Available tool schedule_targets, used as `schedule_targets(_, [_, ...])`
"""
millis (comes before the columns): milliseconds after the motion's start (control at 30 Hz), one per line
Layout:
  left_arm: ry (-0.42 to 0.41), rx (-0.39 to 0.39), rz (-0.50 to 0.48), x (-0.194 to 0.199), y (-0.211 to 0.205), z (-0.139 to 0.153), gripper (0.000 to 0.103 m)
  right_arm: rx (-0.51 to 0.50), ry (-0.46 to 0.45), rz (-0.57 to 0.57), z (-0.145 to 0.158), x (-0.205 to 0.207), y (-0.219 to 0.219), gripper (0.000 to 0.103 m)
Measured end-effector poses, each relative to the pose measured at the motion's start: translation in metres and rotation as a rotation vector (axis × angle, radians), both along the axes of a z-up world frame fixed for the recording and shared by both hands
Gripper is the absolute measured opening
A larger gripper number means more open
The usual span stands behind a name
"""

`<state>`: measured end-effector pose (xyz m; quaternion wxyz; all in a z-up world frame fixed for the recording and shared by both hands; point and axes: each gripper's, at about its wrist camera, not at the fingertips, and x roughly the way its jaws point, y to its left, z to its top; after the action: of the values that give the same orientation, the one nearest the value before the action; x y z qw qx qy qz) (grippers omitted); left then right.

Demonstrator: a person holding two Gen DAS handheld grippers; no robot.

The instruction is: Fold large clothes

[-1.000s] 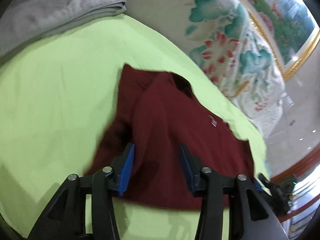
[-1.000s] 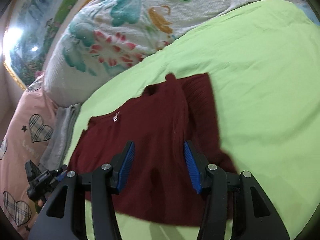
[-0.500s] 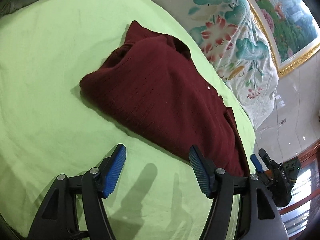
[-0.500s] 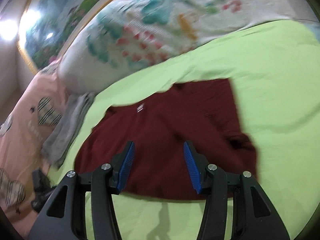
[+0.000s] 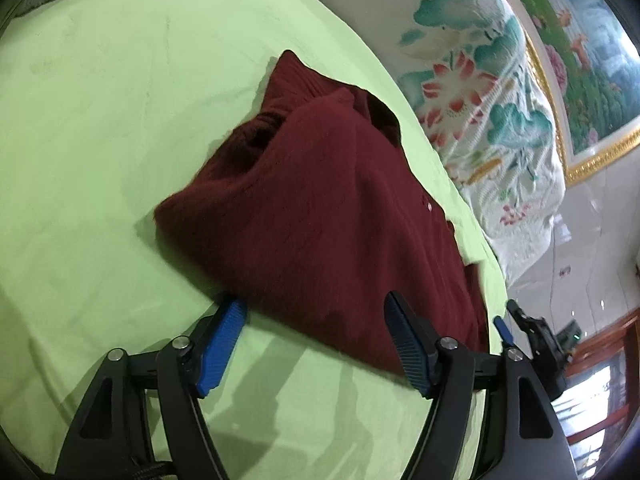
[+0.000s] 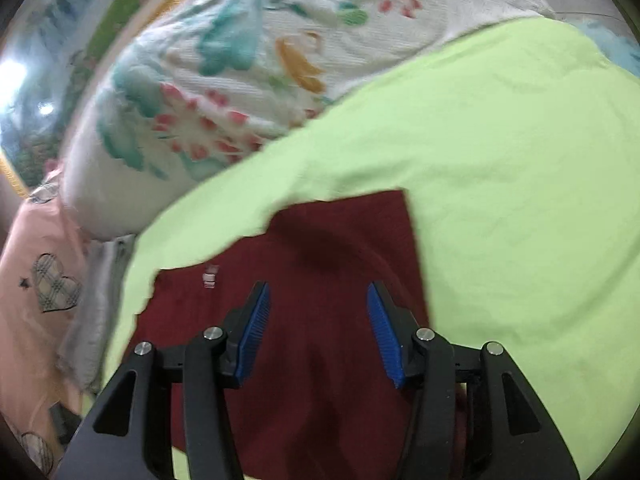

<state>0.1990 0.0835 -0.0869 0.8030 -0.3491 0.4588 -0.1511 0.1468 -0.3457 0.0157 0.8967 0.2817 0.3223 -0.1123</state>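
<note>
green bedsheet (image 5: pixel 100 128), floral quilt (image 5: pixel 480 92), framed painting (image 5: pixel 592 60)

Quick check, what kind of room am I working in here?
Most likely a bedroom: the sweater lies on a bed's green sheet, with a floral quilt bundled beside it and a framed painting behind.

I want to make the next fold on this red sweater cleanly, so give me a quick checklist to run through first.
1. Left gripper jaws apart, having just been opening, nothing clamped: ok.
2. Right gripper jaws apart over the red sweater, no cloth pinched: ok.
3. Sweater lying flat: not ok, bunched near the collar.
4. Near hem reachable at the left jaws: ok.
5. Green sheet bare around the sweater: ok.
6. Sleeves tucked: cannot tell.
</note>
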Motion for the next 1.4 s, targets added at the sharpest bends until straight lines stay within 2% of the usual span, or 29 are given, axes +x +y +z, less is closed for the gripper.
schedule_targets(133, [-0.018, 0.03, 0.032, 0.005, -0.012, 0.003, 0.087, 0.037, -0.009, 0.196, -0.005, 0.026, 0.047, 0.052])
schedule_targets(167, [-0.022, 0.042, 0.039, 0.007, -0.016, 0.004, 0.088, 0.038, 0.006, 0.226, -0.009, 0.033, 0.058, 0.046])
schedule_targets(200, [-0.023, 0.045, 0.044, 0.009, -0.017, 0.004, 0.089, 0.036, 0.023, 0.254, -0.013, 0.042, 0.069, 0.037])
schedule_targets(300, [-0.032, 0.028, 0.068, 0.016, -0.014, 0.004, 0.087, 0.02, 0.071, 0.316, -0.02, 0.062, 0.093, 0.03])
schedule_targets(367, [-0.036, 0.024, 0.083, 0.02, -0.011, 0.004, 0.078, 0.016, 0.084, 0.342, -0.024, 0.07, 0.102, 0.03])
schedule_targets(467, [-0.033, 0.02, 0.093, 0.027, -0.006, 0.0, 0.057, 0.013, 0.137, 0.366, -0.038, 0.087, 0.11, 0.029])
schedule_targets(500, [-0.028, 0.011, 0.099, 0.03, -0.003, -0.003, 0.044, 0.02, 0.181, 0.377, -0.05, 0.094, 0.112, 0.029])
schedule_targets(533, [-0.025, 0.0, 0.098, 0.032, -0.001, -0.006, 0.026, 0.027, 0.223, 0.384, -0.063, 0.098, 0.113, 0.029])
schedule_targets(567, [-0.021, -0.025, 0.09, 0.035, 0.001, -0.01, 0.017, 0.035, 0.242, 0.391, -0.073, 0.101, 0.114, 0.029])
schedule_targets(600, [-0.018, -0.052, 0.082, 0.037, 0.003, -0.013, 0.011, 0.045, 0.217, 0.395, -0.078, 0.1, 0.112, 0.028])
schedule_targets(667, [-0.036, -0.053, 0.084, 0.037, 0.002, -0.009, 0.008, 0.093, 0.2, 0.392, -0.081, 0.097, 0.104, 0.026])
schedule_targets(767, [-0.128, 0.014, 0.048, 0.036, -0.011, 0.019, 0.007, 0.131, 0.195, 0.388, -0.085, 0.096, 0.096, 0.021])
schedule_targets(900, [-0.24, 0.052, -0.031, 0.038, -0.044, 0.061, 0.006, 0.145, 0.192, 0.395, -0.085, 0.095, 0.094, 0.02])
schedule_targets(967, [-0.288, 0.076, -0.091, 0.041, -0.069, 0.081, 0.006, 0.212, 0.167, 0.382, -0.08, 0.091, 0.084, 0.021])
schedule_targets(1133, [-0.406, 0.105, -0.3, 0.037, -0.15, 0.118, 0.006, 0.466, 0.005, 0.283, -0.067, 0.055, 0.023, 0.024])
schedule_targets(1167, [-0.416, 0.115, -0.349, 0.035, -0.166, 0.119, 0.006, 0.515, -0.025, 0.259, -0.066, 0.047, 0.009, 0.029])
schedule_targets(1200, [-0.422, 0.151, -0.412, 0.031, -0.192, 0.117, 0.006, 0.587, -0.068, 0.241, -0.068, 0.039, -0.008, 0.044])
schedule_targets(1267, [-0.407, 0.197, -0.481, 0.024, -0.224, 0.103, 0.006, 0.727, -0.148, 0.207, -0.073, 0.024, -0.035, 0.065])
schedule_targets(1300, [-0.389, 0.22, -0.516, 0.022, -0.239, 0.092, 0.006, 0.776, -0.184, 0.198, -0.076, 0.019, -0.044, 0.067])
schedule_targets(1333, [-0.373, 0.239, -0.534, 0.022, -0.248, 0.084, 0.006, 0.79, -0.189, 0.198, -0.075, 0.016, -0.05, 0.067])
schedule_targets(1400, [-0.34, 0.263, -0.553, 0.02, -0.261, 0.067, 0.006, 0.732, -0.132, 0.203, -0.072, 0.018, -0.053, 0.069])
